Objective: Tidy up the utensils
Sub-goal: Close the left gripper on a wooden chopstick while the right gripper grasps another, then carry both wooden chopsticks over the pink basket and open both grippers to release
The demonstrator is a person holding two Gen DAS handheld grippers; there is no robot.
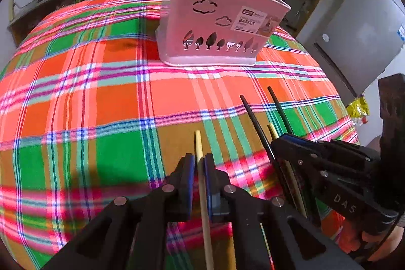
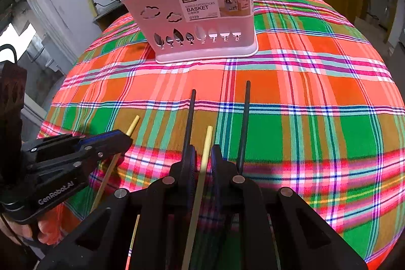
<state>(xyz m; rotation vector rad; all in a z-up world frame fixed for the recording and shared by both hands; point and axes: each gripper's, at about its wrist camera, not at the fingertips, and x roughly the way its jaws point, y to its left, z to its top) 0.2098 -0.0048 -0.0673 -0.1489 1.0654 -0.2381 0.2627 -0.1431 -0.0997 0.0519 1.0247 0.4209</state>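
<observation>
Plaid cloth (image 1: 101, 98) bore pink basket (image 1: 217, 24) | left gripper (image 1: 200, 166) clamped pale chopstick (image 1: 198, 143) | right gripper (image 2: 203, 158) clamped pale stick (image 2: 208, 141); black sticks (image 2: 244, 118) outside jaws, right view only

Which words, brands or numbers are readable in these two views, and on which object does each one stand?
"BASKET": sticker on the pink basket.
"DIVILO CHOPSTICKS", roughly, and "0129": same sticker, small print.
"ENJOY": same sticker, top; the dark logo beside it is too blurred.
"GenRobot.AI": body of the left tongs.
"DAS": body of the right tongs.
The remaining sticker lines are too small to read.
</observation>
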